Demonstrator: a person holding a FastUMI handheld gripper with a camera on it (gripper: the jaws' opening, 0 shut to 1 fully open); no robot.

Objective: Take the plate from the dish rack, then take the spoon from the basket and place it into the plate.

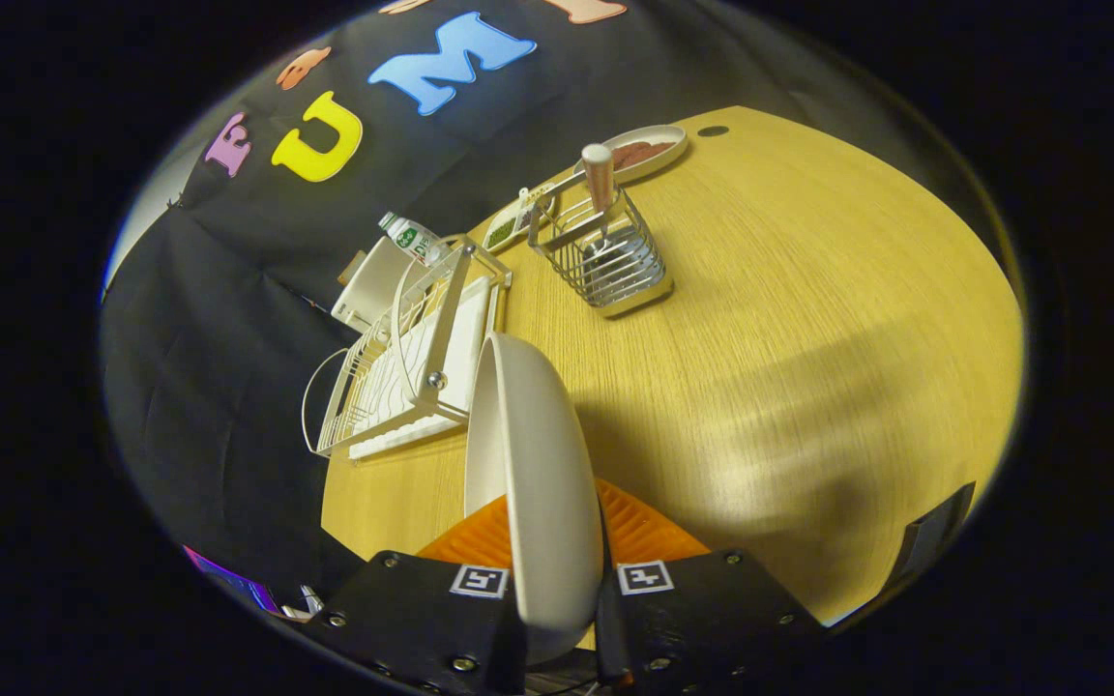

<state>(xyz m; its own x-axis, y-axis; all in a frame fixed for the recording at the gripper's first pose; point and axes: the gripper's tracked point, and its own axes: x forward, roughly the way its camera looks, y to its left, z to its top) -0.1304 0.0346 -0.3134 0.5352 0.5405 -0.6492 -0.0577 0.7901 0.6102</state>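
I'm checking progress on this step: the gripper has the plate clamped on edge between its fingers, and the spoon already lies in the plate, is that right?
Not quite. In the gripper view the spoon stands in the wire basket, beyond the fingers. The gripper does clamp the plate on edge.

Warm dim light, soft shadows, fisheye warping
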